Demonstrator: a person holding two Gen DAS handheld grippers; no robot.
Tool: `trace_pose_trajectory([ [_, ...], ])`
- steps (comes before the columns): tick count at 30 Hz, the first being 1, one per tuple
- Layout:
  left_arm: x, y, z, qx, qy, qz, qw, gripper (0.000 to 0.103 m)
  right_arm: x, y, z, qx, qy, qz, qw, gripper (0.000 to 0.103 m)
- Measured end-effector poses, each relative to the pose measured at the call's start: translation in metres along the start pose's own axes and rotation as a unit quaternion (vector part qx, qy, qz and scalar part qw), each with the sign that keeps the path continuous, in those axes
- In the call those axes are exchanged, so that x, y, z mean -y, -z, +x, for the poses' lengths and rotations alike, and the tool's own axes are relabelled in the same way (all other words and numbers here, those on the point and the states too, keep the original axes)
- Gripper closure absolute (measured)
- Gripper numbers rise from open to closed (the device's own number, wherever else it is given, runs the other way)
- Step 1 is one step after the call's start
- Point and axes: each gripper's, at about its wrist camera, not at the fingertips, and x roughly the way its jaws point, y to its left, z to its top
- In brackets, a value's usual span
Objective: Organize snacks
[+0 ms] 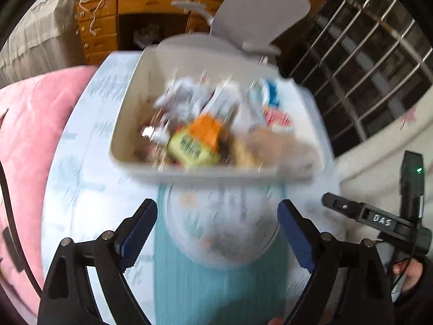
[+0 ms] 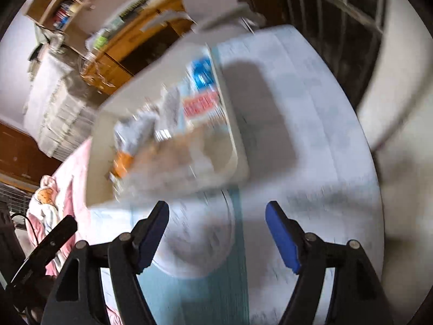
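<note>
Though both views are smeared by motion, the round table [image 1: 81, 178] under its pale printed cloth fills most of each, with a teal mat [image 1: 216, 292] and a round white plate [image 1: 222, 224] at the near side. Behind the plate sits a cream bin [image 1: 130, 124] heaped with snack packets: a yellow-green pack [image 1: 192, 150], an orange one [image 1: 207, 132] and a red-and-white packet with blue above it [image 2: 200, 105] stand out; the rest is too blurred to name. No loose snack shows on the cloth or the plate, so the pile in the bin would fit either snacks already gathered there or a jumble waiting to be sorted out. The left gripper [image 1: 217, 231] and right gripper [image 2: 216, 230] both hang over the plate, jaws spread wide and holding nothing.
</note>
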Motion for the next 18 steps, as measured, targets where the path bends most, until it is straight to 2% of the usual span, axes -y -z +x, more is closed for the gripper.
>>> trace_pose_trajectory([
  [4,-0.007,0.034,-0.016,-0.031,0.0,0.025,0.9992,0.013,-0.006,0.04,-0.007,-0.017,0.023,-0.003,1.0,0.027],
  [7,-0.014,0.048,-0.042,-0.039,0.003,0.041,0.9984,0.013,-0.02,0.069,-0.022,-0.013,0.035,0.0,0.999,0.018],
  [12,-0.022,0.054,-0.095,-0.015,-0.005,0.074,0.9972,0.013,-0.057,0.109,-0.063,0.015,0.031,-0.007,0.999,0.011],
  [14,-0.025,0.053,-0.114,-0.003,0.005,0.073,0.9973,0.013,-0.074,0.125,-0.083,0.034,0.034,-0.022,0.999,0.009],
  [16,-0.024,0.052,-0.13,0.006,0.026,0.071,0.9971,0.013,-0.084,0.134,-0.099,0.037,0.029,-0.03,0.998,0.008],
  [18,-0.018,0.053,-0.145,0.017,0.028,0.076,0.9966,0.013,-0.095,0.14,-0.115,0.039,0.027,-0.035,0.998,0.007],
])
